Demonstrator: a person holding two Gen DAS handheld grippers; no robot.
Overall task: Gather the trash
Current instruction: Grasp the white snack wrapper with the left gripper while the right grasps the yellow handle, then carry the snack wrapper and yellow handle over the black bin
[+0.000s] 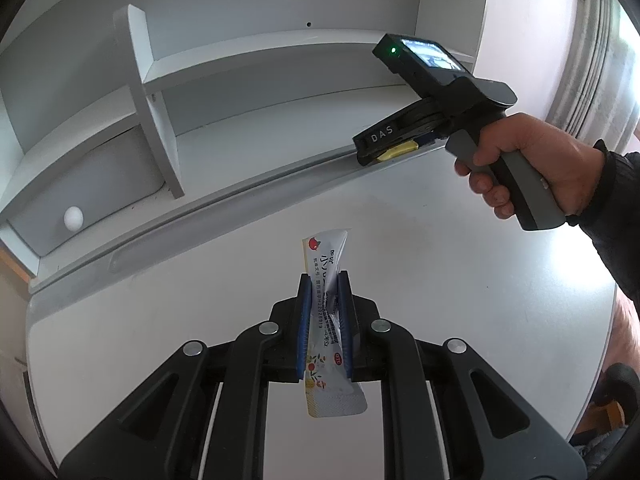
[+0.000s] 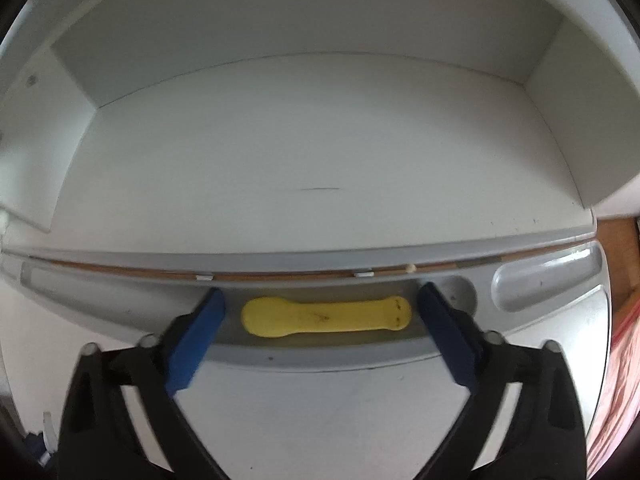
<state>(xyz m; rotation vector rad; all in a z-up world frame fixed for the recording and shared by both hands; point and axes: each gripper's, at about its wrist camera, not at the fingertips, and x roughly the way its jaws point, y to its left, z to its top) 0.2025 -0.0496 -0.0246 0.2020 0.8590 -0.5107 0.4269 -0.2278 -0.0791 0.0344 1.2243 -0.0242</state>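
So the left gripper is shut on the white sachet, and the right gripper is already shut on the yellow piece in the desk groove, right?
Not quite. The left gripper is shut on the white sachet, but the right gripper is open: in the right wrist view its blue pads stand wide apart on either side of the yellow piece, which lies in the desk groove.

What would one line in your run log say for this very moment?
left gripper: shut on sachet | right gripper: open, straddling yellow piece in desk groove | not yet grasped
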